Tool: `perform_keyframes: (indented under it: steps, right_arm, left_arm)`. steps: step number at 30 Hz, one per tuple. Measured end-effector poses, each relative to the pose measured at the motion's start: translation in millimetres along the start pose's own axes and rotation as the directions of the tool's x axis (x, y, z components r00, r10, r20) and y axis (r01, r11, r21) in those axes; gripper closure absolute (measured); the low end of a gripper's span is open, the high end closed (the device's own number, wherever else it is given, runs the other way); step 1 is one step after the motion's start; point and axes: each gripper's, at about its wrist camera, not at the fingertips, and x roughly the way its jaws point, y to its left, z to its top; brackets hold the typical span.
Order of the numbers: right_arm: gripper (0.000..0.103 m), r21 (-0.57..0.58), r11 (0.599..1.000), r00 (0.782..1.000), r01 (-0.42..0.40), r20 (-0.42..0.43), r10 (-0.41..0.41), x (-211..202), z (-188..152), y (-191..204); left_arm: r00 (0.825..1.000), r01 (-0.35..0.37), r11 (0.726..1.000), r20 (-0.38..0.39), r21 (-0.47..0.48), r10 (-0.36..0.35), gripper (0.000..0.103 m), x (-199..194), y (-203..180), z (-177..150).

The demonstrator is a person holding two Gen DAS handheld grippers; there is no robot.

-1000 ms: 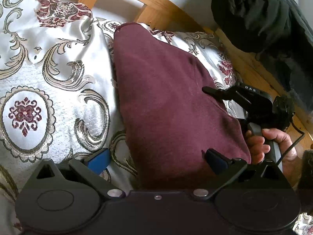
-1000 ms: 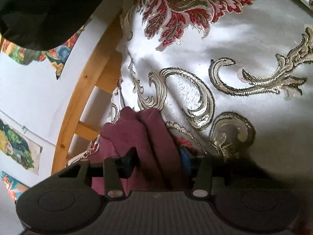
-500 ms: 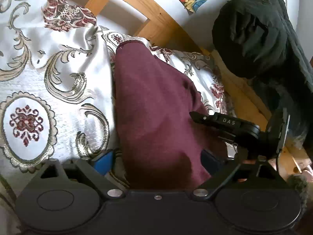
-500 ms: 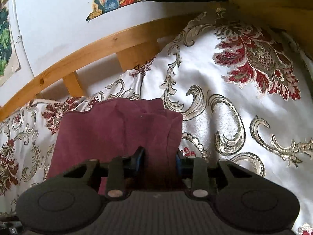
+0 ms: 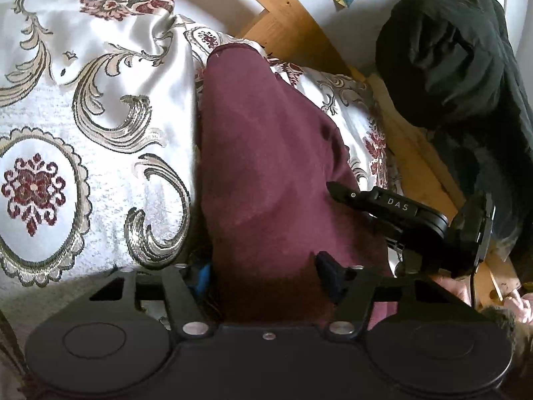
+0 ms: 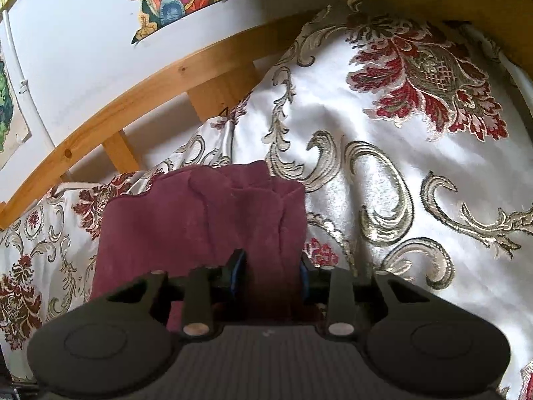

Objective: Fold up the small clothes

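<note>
Garment [image 5: 266,173], maroon, small, soft knit: lies lengthwise on bedspread [image 5: 100,140], running from 6 o'clock up to 12 o'clock in the left wrist view, far end rounded and close to headboard [image 5: 286,23].

Left gripper [image 5: 266,276]: at the near end of the garment, fingers spread to either side of the cloth and closing on it. Blue-padded finger [image 5: 203,276] sits at the cloth's 9 o'clock edge, dark finger [image 5: 328,273] rests on top toward 3 o'clock. Whether the pads press the cloth yet, cannot tell.

Right gripper [image 6: 268,275]: fingers pinching a bunched ridge of the garment [image 6: 213,220], cloth filling the narrow gap between the blue pads [image 6: 235,273], jaws closing slightly. In the left wrist view this gripper [image 5: 336,189] lies at 3 o'clock of the garment, its tip on the cloth's edge; part of a hand [image 5: 446,286] shows below it.

Bedspread: pale satin, gold scrolls, red floral medallions; rumpled near the headboard.

Headboard: curved pale wood with slats, at 12 o'clock.

Dark clothing [image 5: 459,66]: black, heaped, at 2 o'clock of the left wrist view.

Wall pictures [image 6: 166,3]: colourful, at 11 o'clock of the right wrist view.
</note>
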Motion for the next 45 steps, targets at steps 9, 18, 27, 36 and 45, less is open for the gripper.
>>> perform_keyframes:
  steps: [9,18,27,36,45]
  right_arm:
    - [0.084,-0.101,0.994,0.998,-0.038,0.037,0.042,-17,12,38]
    - [0.085,-0.132,0.982,0.98,-0.134,0.127,0.151,-36,35,75]
    - [0.085,-0.188,0.96,0.962,-0.206,0.138,0.234,-4,59,131]
    - [0.085,-0.222,0.944,0.965,-0.244,0.045,0.26,59,60,185]
    - [0.084,-0.119,0.979,0.985,-0.164,0.032,0.169,77,48,158]
  left_arm:
    - [1.0,0.014,0.999,0.004,0.029,-0.014,0.059,-9,-5,8]
    - [0.996,0.015,0.994,0.089,0.106,-0.024,0.061,-34,-24,28]
    - [0.972,-0.081,0.974,0.233,0.211,0.03,0.062,-72,-13,75]
    - [0.934,-0.171,0.981,0.332,0.09,0.132,0.062,-97,42,103]
    - [0.946,-0.188,0.982,0.273,0.026,0.173,0.061,-82,61,99]
